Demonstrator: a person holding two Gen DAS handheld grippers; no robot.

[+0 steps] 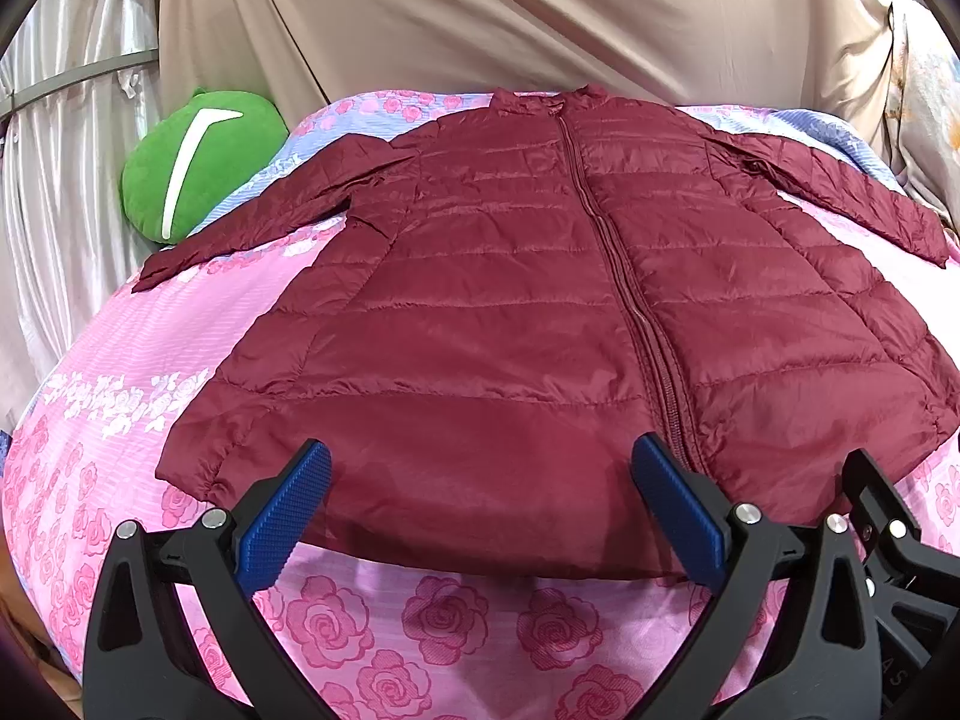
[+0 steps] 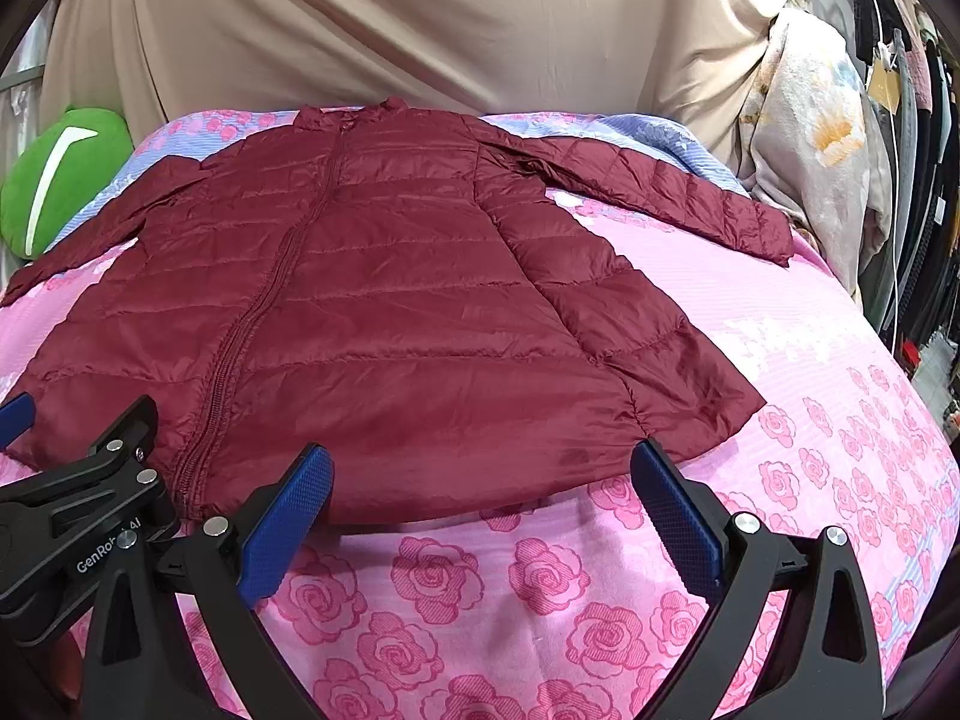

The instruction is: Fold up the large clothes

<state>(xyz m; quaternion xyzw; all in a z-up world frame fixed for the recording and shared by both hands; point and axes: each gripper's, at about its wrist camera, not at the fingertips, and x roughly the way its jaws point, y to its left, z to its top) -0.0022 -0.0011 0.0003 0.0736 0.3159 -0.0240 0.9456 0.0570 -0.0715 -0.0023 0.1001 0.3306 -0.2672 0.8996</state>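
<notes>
On the pink rose-print bedspread [image 1: 384, 630]: maroon quilted zip-up puffer jacket [image 1: 510, 312] spread flat, sleeves out | left gripper [image 1: 480, 504] fingers wide, empty, near hem | right gripper [image 2: 480, 504] same, wide and empty

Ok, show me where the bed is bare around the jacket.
Bare bedspread lies right of the jacket, between its hem and right sleeve. A strip runs along the near edge under both open grippers, left gripper and right gripper. Another patch sits below the left sleeve. The far left is crowded by the green cushion.
</notes>
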